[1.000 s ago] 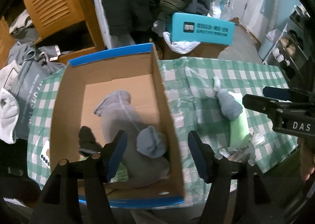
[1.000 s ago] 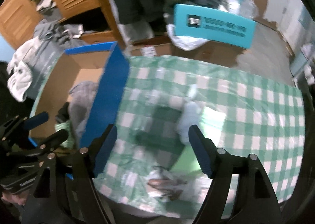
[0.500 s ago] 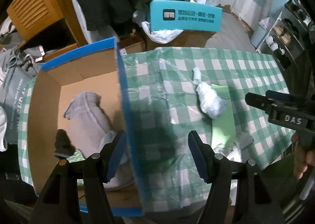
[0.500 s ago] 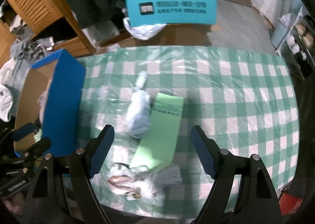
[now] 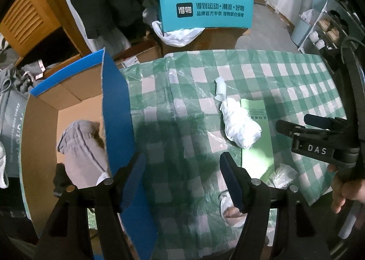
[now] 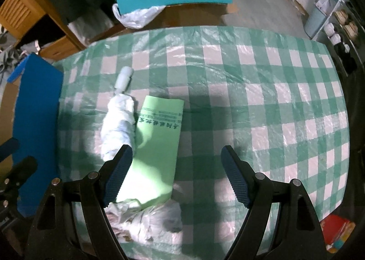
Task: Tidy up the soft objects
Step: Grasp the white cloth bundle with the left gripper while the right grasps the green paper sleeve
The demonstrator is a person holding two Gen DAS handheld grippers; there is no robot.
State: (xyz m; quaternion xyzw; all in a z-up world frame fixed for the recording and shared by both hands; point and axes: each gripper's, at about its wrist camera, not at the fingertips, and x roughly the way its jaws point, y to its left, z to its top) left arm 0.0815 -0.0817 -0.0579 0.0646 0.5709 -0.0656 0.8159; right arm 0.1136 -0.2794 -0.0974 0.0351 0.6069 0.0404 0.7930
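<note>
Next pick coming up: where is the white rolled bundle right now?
The white rolled bundle lies on the checked tablecloth, touching the green packet's left edge, right of the blue-edged box.

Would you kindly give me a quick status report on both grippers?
Left hand-held gripper open, empty. Right hand-held gripper open, empty. White bundle on tablecloth, beside green packet. Nothing blocking.
</note>
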